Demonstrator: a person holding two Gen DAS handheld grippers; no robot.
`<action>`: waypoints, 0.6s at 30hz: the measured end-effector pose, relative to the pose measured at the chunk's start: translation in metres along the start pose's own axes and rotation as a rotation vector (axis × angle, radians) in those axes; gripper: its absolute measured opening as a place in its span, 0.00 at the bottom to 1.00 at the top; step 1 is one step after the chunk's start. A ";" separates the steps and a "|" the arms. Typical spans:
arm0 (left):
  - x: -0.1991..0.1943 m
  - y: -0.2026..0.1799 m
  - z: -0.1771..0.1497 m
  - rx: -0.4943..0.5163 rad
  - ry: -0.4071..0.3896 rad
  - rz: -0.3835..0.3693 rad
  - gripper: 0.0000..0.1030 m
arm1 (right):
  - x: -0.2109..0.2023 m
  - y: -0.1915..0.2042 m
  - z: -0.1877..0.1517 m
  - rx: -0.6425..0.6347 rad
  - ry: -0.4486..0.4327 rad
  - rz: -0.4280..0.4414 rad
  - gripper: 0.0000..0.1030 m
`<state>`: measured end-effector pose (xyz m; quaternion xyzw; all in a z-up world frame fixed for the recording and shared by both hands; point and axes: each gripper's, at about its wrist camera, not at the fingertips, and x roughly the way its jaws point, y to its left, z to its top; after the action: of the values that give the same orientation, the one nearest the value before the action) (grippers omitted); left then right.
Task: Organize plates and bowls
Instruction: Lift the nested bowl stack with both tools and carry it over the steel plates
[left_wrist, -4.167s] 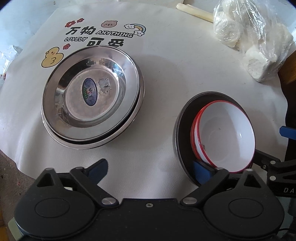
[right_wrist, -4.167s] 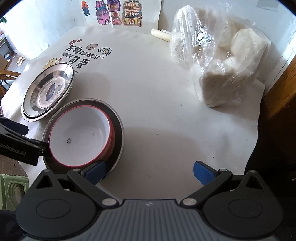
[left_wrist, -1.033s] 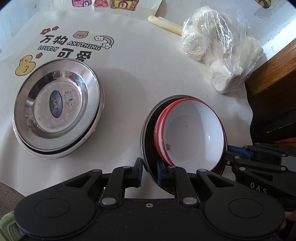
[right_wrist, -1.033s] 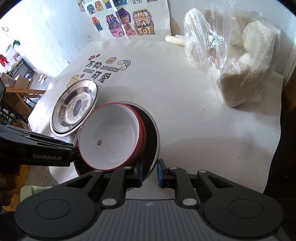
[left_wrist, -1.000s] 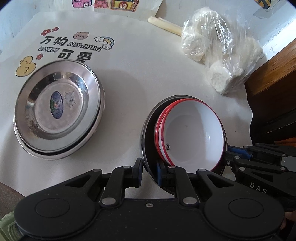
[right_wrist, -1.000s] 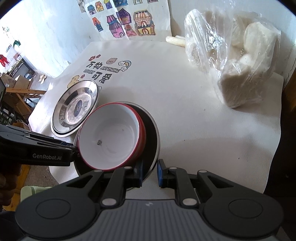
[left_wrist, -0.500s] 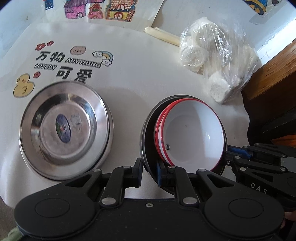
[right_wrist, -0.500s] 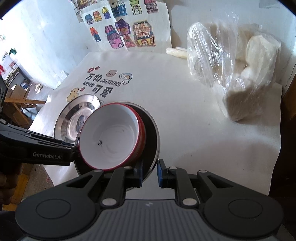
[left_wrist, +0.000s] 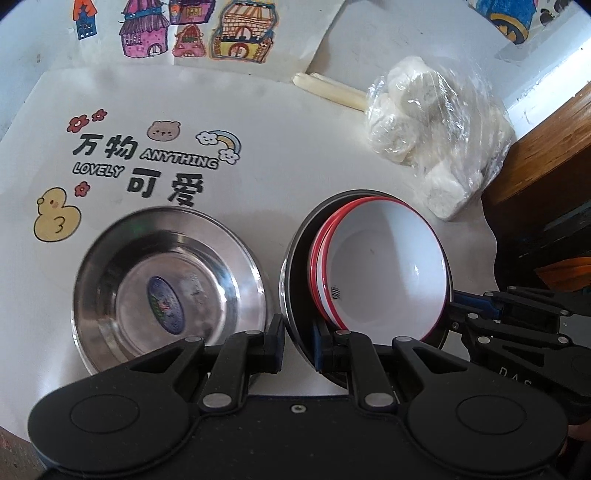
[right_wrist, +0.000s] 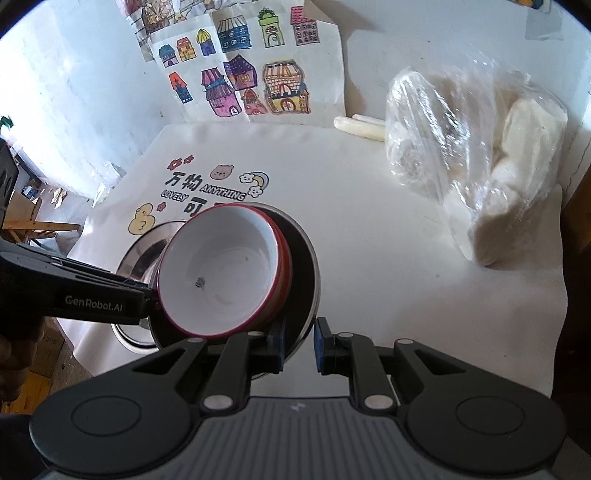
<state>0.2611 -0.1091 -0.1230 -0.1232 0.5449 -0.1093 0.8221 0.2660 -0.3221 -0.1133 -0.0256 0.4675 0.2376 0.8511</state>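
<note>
White cloth covers the tabletop (left_wrist: 295, 122), printed with "ANYTHING", "LOVELY" and Chinese characters beside a bear, a rainbow and a yellow duck; coloured house drawings (right_wrist: 236, 85) hang on the wall behind.

Hidden parts: the near edge of the steel plates (left_wrist: 166, 284) lies behind the left tongs (left_wrist: 298, 345), and in the right wrist view all but a sliver of those plates (right_wrist: 142, 254) is covered by the bowls. How many plates are stacked is hard to make out, and their oval centre sticker is unreadable. A clear bag of pale lumps (left_wrist: 424, 147) sits at the far right, its contents blurred.

Grip: the left tongs are clamped on the near rim of the dark bowl (left_wrist: 299, 295), one finger inside, one outside. The right tongs (right_wrist: 298, 345) pinch the opposite rim of the same dark bowl (right_wrist: 306, 273).

Position: the red-rimmed white bowls (left_wrist: 384, 269), nested and tilted inside the dark one, are held between the two tongs, overlapping the steel plates in the right wrist view.

Lettering: "GenRobot.AI" reads on the left device; "DAS" on the right.
</note>
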 end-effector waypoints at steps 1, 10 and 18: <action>-0.001 0.004 0.000 0.000 0.000 -0.002 0.15 | 0.001 0.004 0.001 -0.001 -0.001 -0.002 0.17; -0.011 0.039 0.005 -0.008 -0.008 0.001 0.15 | 0.014 0.036 0.012 -0.011 -0.001 -0.007 0.17; -0.018 0.068 0.006 -0.023 -0.004 0.014 0.15 | 0.029 0.062 0.020 -0.021 0.003 0.011 0.17</action>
<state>0.2631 -0.0386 -0.1269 -0.1291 0.5454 -0.0973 0.8224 0.2678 -0.2508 -0.1141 -0.0324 0.4661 0.2472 0.8489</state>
